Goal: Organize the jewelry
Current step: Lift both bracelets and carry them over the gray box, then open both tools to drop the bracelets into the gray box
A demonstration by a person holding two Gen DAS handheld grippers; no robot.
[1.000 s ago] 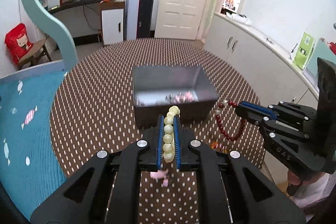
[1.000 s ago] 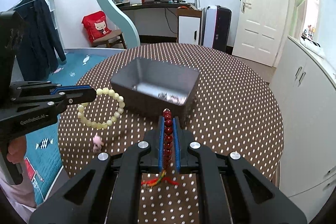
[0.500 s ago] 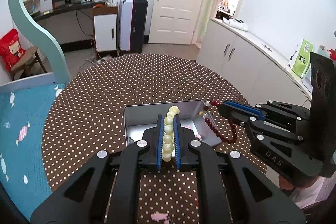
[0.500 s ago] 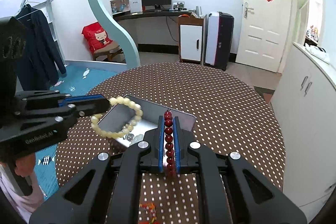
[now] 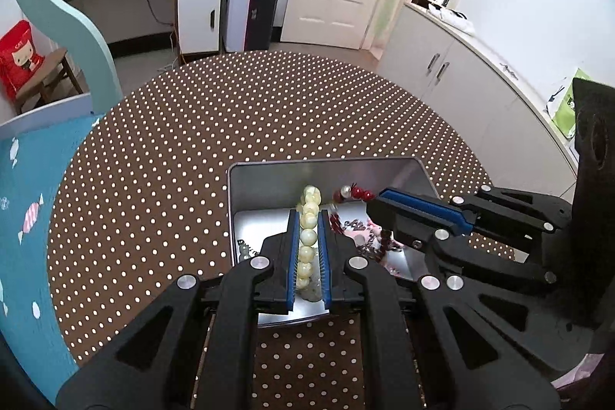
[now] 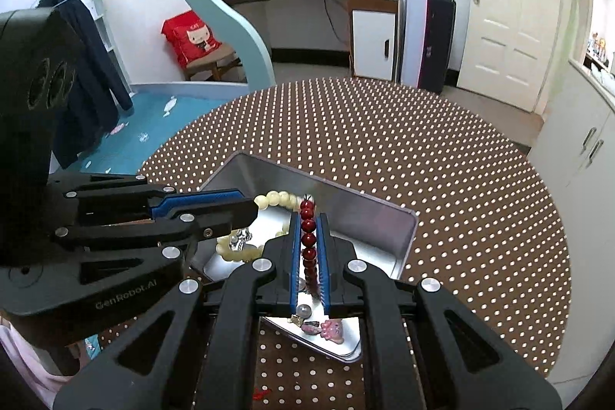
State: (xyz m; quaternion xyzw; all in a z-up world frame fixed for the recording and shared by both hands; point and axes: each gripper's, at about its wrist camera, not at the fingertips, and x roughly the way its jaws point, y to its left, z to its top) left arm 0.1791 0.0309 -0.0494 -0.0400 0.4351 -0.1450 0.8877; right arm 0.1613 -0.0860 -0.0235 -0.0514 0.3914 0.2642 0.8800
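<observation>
Both grippers have come in over the metal tin (image 5: 326,168) since a moment ago, when they were still short of it and higher up; now they hang right above its open mouth. On the left, the left gripper (image 5: 307,221) has its jaws nearly closed, pinching a cream bead bracelet (image 5: 308,237) between the blue pads, the beads lined up in the narrow gap and the far end of the loop poking out past the tips over the tin's floor. Beside it, the right gripper (image 6: 308,229) is closed the same way on a dark red bead bracelet (image 6: 308,240), a row of red beads running up between its pads. From the right wrist view the cream loop droops from the left gripper's tip down into the tin, close to the red strand. Small trinkets lie on the tin's shiny bottom, among them a pink charm (image 6: 331,327) near the front edge. All of it sits on a round table with a brown, white-dotted tablecloth (image 5: 192,148).
</observation>
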